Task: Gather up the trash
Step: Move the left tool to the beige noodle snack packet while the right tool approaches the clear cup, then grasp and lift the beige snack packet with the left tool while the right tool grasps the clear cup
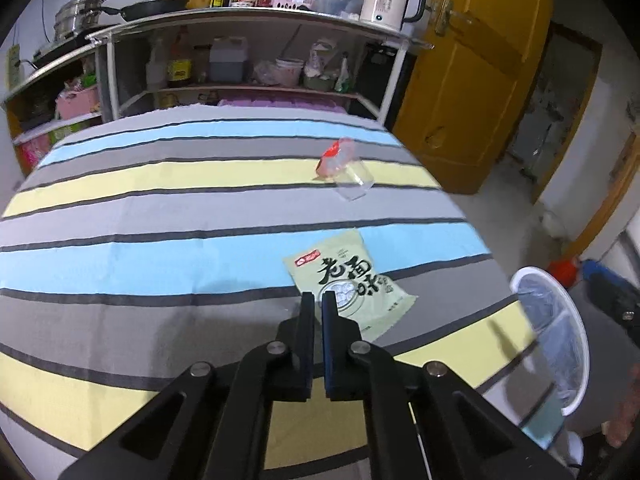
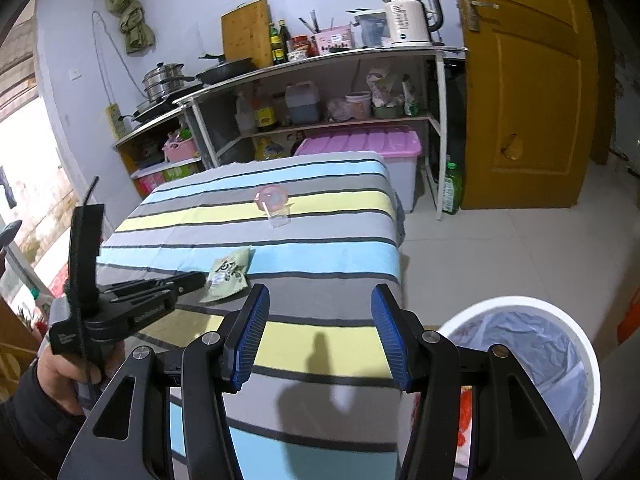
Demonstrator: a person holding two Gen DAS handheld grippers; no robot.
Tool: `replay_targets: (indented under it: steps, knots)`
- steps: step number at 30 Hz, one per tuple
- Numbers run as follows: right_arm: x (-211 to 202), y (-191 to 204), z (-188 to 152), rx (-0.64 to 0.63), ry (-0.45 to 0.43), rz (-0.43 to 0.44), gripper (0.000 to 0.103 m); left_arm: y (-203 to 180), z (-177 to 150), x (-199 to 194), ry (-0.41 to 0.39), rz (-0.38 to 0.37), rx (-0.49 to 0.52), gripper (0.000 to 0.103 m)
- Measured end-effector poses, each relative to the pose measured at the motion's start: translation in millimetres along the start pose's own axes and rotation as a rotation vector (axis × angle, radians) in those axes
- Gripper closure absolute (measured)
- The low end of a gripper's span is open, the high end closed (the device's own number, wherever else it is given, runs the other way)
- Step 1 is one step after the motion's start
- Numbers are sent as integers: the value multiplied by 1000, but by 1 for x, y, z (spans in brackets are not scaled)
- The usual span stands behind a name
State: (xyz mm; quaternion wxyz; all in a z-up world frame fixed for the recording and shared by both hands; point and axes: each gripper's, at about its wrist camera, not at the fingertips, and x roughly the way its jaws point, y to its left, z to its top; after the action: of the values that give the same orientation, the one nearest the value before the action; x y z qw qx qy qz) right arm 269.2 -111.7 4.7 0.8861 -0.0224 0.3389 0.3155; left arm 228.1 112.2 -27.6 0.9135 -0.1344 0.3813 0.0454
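Green snack packet [image 1: 350, 280] lay just ahead of the closed, empty left gripper [image 1: 319, 300], long axis diagonal; right gripper [image 2: 320, 300] gaped empty, farther.

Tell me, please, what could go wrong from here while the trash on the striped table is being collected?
The left gripper is shut with nothing visibly between its fingers, so the green packet may stay on the striped cloth. The clear cup lies tipped and could roll when nudged. The bin sits off the table's edge, so a loose drop may miss it.
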Motion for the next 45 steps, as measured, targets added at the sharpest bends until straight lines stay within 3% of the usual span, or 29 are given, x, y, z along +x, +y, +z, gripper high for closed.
replay_targets:
  steps: [1,3,4,5,12,18,21,23,26,38,45]
  knots:
    - [2,2,1,-8,2,-4,49,0,1,-1,-4,-12,-9,96]
    - [6,4,5,-20,2,-9,49,-4,2,0,-4,-29,-6,70]
    - [6,4,7,-24,-1,-11,49,-7,2,1,-5,-31,-6,43]
    - [5,4,8,-26,-5,-13,49,-9,2,3,-9,-24,-16,34]
    - [3,-5,12,-6,-18,-14,49,-25,8,33,49,68,-46,34]
    - [11,-7,13,5,-3,-2,49,-40,11,44,69,139,22,33]
    - [13,-7,15,2,-3,1,49,-37,10,40,63,161,42,60]
    - [15,-7,18,0,-1,3,49,-32,10,37,61,149,46,77]
    - [19,-3,22,-10,6,9,49,-22,8,31,53,99,40,86]
    - [67,31,45,-106,55,35,49,13,3,-18,-57,-45,-1,89]
    - [117,49,59,-158,98,43,49,33,7,-37,-112,-67,-34,89]
